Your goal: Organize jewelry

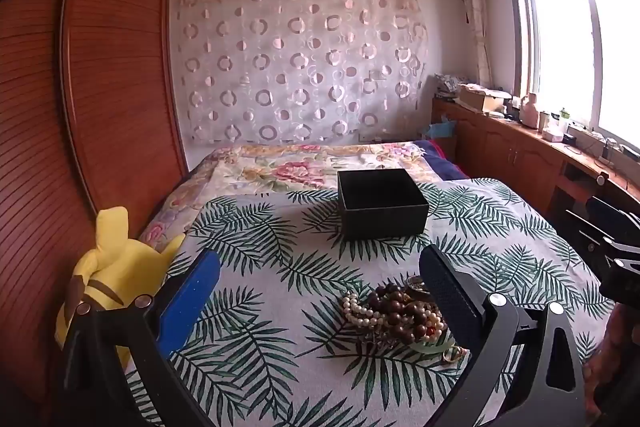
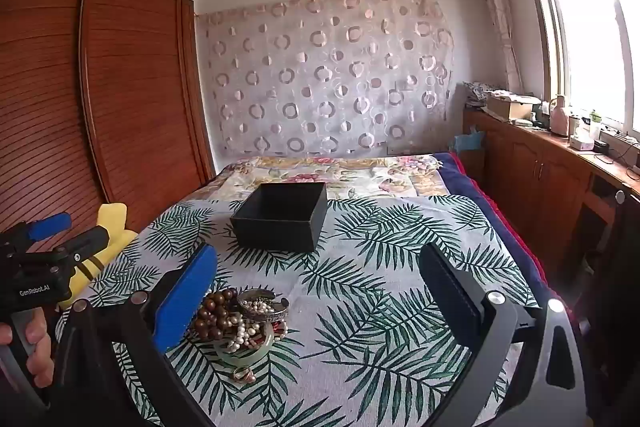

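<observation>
jewelry (image 2: 240,323): one tangled heap of brown beads, pearls, bangles, near one empty black box (image 2: 282,217); left gripper (image 1: 320,291) and right gripper (image 2: 318,287) both spread apart.

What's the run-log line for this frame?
phase: pre-grasp | left gripper: open, empty | right gripper: open, empty | jewelry pile: on leaf-print cloth, untouched | black box: open, looks empty, behind pile

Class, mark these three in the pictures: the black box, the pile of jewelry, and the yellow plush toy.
Black box (image 1: 384,217): left wrist view, on its front wall.
Pile of jewelry (image 2: 240,323): right wrist view, on the beads in its middle.
Yellow plush toy (image 1: 116,267): left wrist view, on its back.
</observation>
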A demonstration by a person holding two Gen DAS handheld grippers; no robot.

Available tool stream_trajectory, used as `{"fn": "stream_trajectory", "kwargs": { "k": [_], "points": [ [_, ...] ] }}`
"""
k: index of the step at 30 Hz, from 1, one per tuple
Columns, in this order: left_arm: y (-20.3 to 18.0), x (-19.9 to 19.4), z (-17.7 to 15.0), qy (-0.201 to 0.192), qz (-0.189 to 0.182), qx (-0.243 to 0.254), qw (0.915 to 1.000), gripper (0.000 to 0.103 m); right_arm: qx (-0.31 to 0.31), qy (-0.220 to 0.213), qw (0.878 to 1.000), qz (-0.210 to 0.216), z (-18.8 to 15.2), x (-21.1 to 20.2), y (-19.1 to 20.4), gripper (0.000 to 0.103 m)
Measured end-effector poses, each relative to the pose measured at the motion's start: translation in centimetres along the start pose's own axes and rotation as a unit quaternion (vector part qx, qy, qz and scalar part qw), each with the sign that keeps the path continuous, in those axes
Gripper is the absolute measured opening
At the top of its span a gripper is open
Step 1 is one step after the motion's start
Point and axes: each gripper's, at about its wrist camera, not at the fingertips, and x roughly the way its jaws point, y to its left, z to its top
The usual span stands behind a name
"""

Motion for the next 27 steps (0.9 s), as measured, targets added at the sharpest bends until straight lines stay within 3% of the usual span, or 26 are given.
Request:
{"fn": "stream_trajectory", "kwargs": {
  "k": [27],
  "points": [
    [0.19,-0.36,-0.09,-0.003,0.005,-0.001,1.0000,0.097,0.000,0.002,1.000,0.002,-0.14,0.17,0.34,0.101]
  ]
}}
